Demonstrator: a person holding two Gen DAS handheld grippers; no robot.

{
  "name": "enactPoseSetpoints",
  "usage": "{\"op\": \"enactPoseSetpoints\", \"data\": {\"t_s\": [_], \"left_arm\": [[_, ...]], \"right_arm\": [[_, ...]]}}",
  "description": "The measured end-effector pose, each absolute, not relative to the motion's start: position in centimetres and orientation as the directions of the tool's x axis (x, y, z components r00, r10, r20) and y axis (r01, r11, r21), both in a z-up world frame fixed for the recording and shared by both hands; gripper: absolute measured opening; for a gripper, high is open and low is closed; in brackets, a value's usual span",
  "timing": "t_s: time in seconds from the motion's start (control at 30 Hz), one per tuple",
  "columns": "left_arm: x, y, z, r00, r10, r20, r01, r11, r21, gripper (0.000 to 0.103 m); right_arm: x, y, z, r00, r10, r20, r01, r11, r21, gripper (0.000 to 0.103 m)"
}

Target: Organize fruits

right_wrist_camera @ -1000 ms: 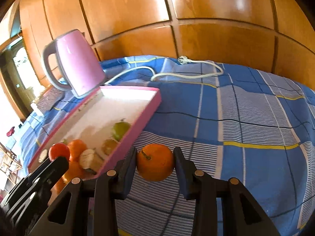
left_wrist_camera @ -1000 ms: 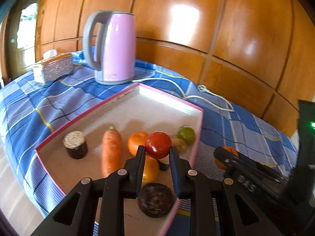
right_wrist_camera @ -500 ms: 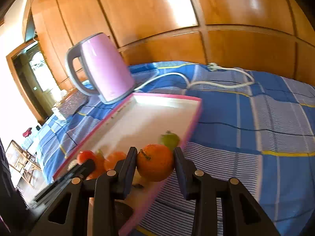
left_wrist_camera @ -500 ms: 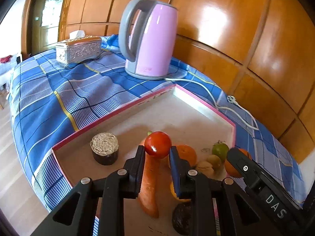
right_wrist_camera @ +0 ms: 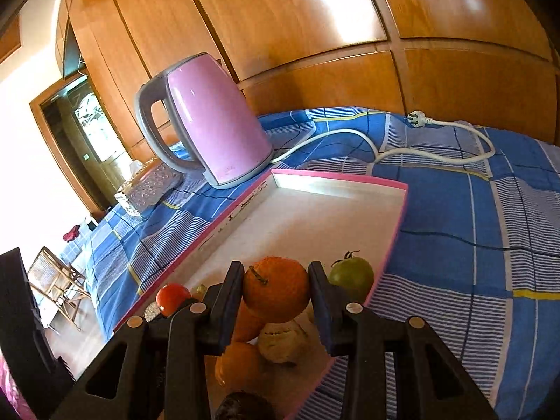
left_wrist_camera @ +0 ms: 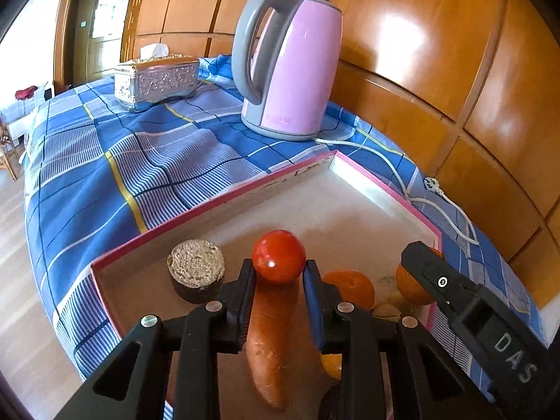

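My tray (left_wrist_camera: pixel 217 206) sat on the surface (left_wrist_camera: pixel 105 161). The kettle (left_wrist_camera: pixel 290 70) stood behind it, and the tissue box (left_wrist_camera: pixel 155 80) stood left of the kettle. A carrot (left_wrist_camera: pixel 269 346) lay in the tray, near me.

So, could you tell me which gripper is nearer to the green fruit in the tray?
Right. The right gripper, shut on an orange, hangs just beside the green fruit. The left gripper, holding a tomato, is across the tray.

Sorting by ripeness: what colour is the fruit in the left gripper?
Red: a tomato, clearest in the left wrist view.
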State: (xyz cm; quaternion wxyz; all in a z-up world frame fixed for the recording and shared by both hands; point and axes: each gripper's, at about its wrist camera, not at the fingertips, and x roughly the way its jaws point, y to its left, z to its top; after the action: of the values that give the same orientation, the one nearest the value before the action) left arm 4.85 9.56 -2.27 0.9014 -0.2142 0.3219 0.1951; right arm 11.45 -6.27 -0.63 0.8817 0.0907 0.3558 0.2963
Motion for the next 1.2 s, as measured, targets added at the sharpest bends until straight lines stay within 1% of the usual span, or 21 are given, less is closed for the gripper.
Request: {"op": "enactPoseSetpoints", "data": {"t_s": [0.03, 0.13, 0.17, 0.27, 0.4, 0.53, 0.7, 0.87, 1.2], "left_arm": [[4.9, 9.6, -2.3, 0.713, 0.215, -0.667, -0.492, 0.831, -0.259, 0.03], [4.9, 9.7, -2.3, 0.71, 0.22, -0.668, -0.502, 0.825, -0.261, 0.042], [4.8, 9.8, -2.3, 0.711, 0.225, -0.667, -0.505, 0.823, -0.261, 0.043], [4.9, 9.7, -2.3, 0.709, 0.226, -0.668, -0.505, 0.824, -0.257, 0.044], [4.8, 9.7, -2.3, 0.709, 0.225, -0.668, -0.503, 0.825, -0.256, 0.045], [4.7, 9.6, -2.2, 0.715, 0.224, -0.663, -0.497, 0.829, -0.256, 0.054], [4.4, 9.3, -1.9, 0.725, 0.228, -0.649, -0.489, 0.835, -0.253, 0.056], [4.0, 9.0, -1.4, 0.74, 0.228, -0.632, -0.473, 0.846, -0.247, 0.062], [3.3, 8.1, -0.8, 0.765, 0.208, -0.609, -0.429, 0.87, -0.242, 0.064]], "right_arm": [[11.6, -6.3, -0.7, 0.565, 0.592, -0.575, -0.457, 0.804, 0.38, 0.04], [12.0, -6.4, -0.8, 0.556, 0.606, -0.569, -0.449, 0.795, 0.409, 0.04], [12.1, -6.5, -0.7, 0.551, 0.614, -0.564, -0.449, 0.789, 0.42, 0.04], [12.1, -6.5, -0.5, 0.553, 0.622, -0.554, -0.454, 0.783, 0.426, 0.04], [12.1, -6.6, -0.8, 0.55, 0.613, -0.568, -0.441, 0.79, 0.426, 0.04], [11.7, -7.0, -0.8, 0.561, 0.602, -0.568, -0.437, 0.798, 0.414, 0.04], [11.2, -7.6, -0.9, 0.572, 0.581, -0.579, -0.42, 0.814, 0.401, 0.04], [10.3, -8.3, -0.7, 0.596, 0.545, -0.59, -0.407, 0.838, 0.363, 0.04], [8.5, -9.6, -0.4, 0.644, 0.478, -0.597, -0.374, 0.878, 0.299, 0.04]]}}
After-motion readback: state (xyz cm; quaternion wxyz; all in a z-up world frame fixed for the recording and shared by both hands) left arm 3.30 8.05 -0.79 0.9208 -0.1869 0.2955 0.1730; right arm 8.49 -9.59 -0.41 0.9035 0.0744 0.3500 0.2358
